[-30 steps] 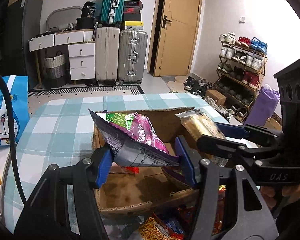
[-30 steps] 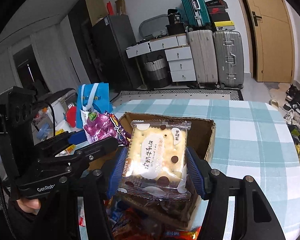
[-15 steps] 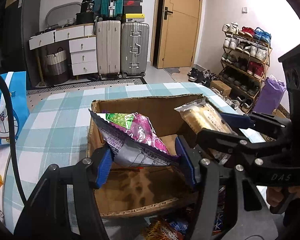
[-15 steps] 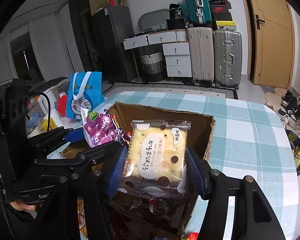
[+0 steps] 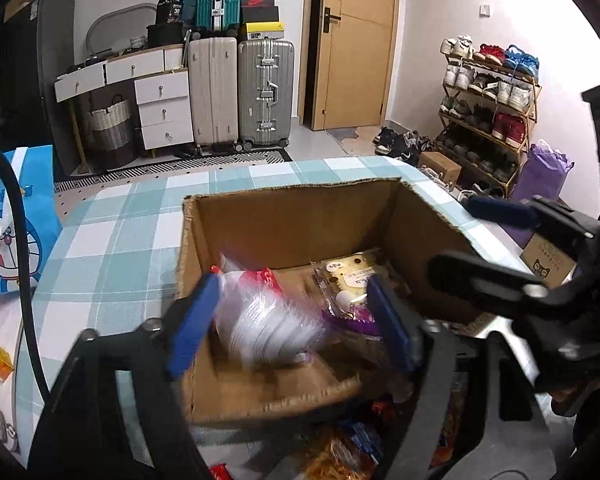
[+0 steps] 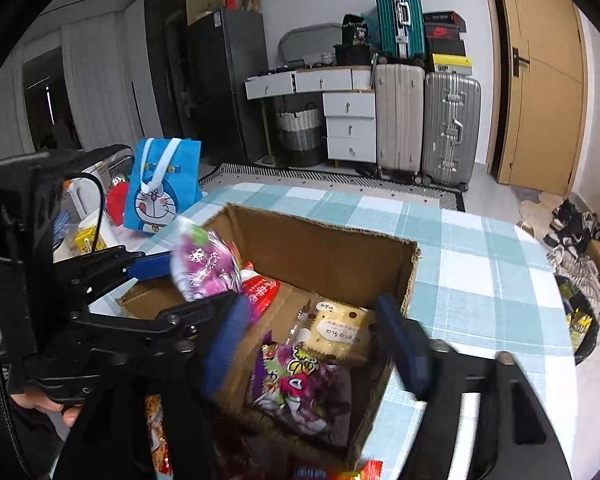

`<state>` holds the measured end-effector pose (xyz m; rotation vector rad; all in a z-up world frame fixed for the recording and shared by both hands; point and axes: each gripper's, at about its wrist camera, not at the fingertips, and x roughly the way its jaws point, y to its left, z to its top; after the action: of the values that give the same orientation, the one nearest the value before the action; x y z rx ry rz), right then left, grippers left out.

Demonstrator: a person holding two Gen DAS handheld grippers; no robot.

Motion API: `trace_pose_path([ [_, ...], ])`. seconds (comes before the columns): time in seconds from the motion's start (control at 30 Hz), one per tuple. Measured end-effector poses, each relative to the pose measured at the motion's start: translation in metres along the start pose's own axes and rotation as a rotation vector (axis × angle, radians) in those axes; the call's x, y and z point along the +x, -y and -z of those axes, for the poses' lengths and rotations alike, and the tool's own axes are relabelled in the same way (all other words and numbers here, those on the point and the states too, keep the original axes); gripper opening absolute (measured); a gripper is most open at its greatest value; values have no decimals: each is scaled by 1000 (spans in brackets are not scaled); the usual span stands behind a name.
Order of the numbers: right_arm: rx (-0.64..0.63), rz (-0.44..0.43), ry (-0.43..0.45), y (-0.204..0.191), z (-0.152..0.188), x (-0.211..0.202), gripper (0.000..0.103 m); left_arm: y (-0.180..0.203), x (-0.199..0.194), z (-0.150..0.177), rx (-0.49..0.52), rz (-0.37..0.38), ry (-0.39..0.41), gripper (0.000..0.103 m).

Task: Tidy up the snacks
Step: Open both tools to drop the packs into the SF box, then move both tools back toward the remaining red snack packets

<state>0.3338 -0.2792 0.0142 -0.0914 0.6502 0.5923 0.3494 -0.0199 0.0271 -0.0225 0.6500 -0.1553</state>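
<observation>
An open cardboard box [image 5: 292,216] [image 6: 320,236] stands on the checked tablecloth. My left gripper [image 5: 292,328] is open over the box; a blurred purple-and-white snack bag [image 5: 268,320] [image 6: 204,264] is between its fingers, falling loose. My right gripper [image 6: 312,344] is open above the box. The cracker pack [image 6: 336,332] [image 5: 348,276] lies on the box floor, partly on another purple snack bag [image 6: 296,384]. A red packet [image 6: 260,288] lies beside them.
Loose snack packets [image 5: 340,452] [image 6: 160,440] lie at the table's near edge. A blue Doraemon bag [image 5: 12,220] [image 6: 160,184] stands at the left. Suitcases [image 5: 240,88] and a shoe rack [image 5: 488,112] stand beyond the table.
Both grippers have opened. The cracker pack has dropped into the box and the purple bag is falling out of the left gripper. Both views have tipped down over the box.
</observation>
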Motion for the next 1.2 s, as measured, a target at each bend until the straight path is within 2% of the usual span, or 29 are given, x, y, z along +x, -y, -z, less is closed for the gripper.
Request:
trace_pose_path([
  [0.03,1,10,27,-1,0,-8,94,-1,-7,1,-5,0,13,83],
  [0.13,5,22,73,-2,0,-27,98,-4,-27,7,-17,9,30,89],
  [0.2,23,15,74,-1,1,-37,103,-8,-42,14,-28,2,43,103],
  [0.3,60,9,85,3,5,-52,102,-12,-63,24,-41,-12,75,103],
  [0.63,66,50,53,3,36,-85,103,-27,-112,66,-75,-36,51,103],
  [1.03,86,81,-25,1,83,-92,103,-16,-129,110,-47,-48,-27,103],
  [1.2,131,83,-55,8,101,-91,103,-18,-130,124,-71,-38,-55,103],
])
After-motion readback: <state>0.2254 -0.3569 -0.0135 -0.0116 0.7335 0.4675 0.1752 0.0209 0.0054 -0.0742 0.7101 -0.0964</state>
